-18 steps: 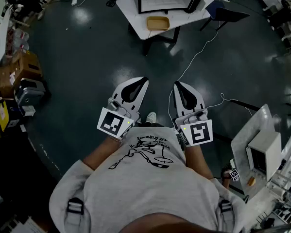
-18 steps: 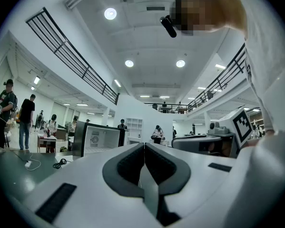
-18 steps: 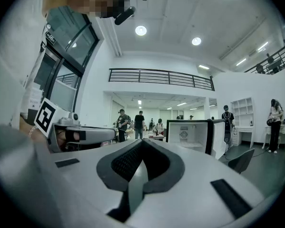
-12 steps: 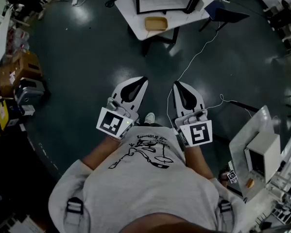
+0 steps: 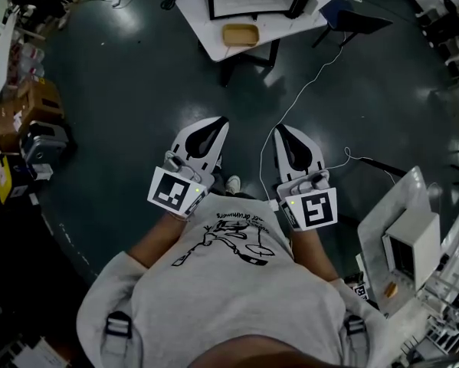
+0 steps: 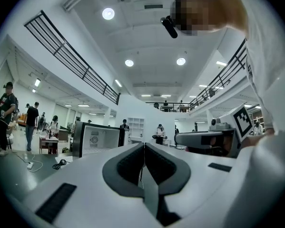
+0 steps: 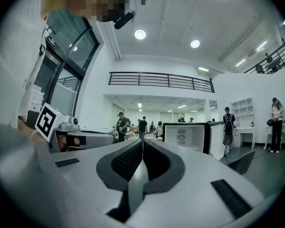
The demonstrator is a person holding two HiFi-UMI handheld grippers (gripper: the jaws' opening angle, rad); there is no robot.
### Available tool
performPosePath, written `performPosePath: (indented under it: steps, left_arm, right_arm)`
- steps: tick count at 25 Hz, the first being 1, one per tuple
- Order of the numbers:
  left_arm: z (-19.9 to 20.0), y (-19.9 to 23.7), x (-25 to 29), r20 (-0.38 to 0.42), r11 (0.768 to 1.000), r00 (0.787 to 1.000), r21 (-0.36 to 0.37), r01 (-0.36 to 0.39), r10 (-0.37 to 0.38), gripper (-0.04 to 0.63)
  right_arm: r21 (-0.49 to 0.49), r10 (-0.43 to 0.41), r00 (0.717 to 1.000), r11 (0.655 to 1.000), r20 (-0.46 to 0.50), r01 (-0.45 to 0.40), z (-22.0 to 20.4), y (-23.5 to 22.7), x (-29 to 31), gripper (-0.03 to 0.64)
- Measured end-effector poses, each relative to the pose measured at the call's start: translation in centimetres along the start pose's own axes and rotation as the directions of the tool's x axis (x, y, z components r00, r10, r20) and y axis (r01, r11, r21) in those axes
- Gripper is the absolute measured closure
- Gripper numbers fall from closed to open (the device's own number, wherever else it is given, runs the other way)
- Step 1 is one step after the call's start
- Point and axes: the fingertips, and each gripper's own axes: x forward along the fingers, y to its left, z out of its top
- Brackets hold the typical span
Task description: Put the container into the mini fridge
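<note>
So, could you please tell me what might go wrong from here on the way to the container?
1. The white cable trails across the floor toward the table; a step could snag on it.
2. The left tongs and right tongs are both shut and empty; arriving unopened, they could shove the container, which lies near the table's front edge, off it.

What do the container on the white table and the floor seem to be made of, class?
Container: likely plastic, tan and matte; it is shallow with rounded corners, but too small to be certain. Floor: hard, dark and glossy, maybe epoxy or sealed concrete; bright light patches reflect off it.
</note>
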Motion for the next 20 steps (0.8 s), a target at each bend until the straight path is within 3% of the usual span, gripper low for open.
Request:
performPosePath:
  steps: [11,17,20]
  left_arm:
    - [-1.1,1.4,1.5,-0.017,1.0,1.0,-0.011,0.018,-0.018,0.578]
    - [-0.6,4.2,3.2,0.004,0.999,1.0,-0.045,0.022,-0.022,0.578]
    - [-1.0,6.0,4.0,-0.008,0.999,1.0,-0.025,0.028,-0.028,0.578]
  right_arm:
    - [0.013,0.0,1.0,1.0,-0.01,0.0,-0.7,-0.8,2.6,0.589]
    - [0.009,-0.002,1.0,1.0,-0.023,0.002,-0.6,-1.8,6.0,0.589]
    - [0.009,-0.008,1.0,1.0,-0.011,0.008,-0.2,-2.4,7.8,0.589]
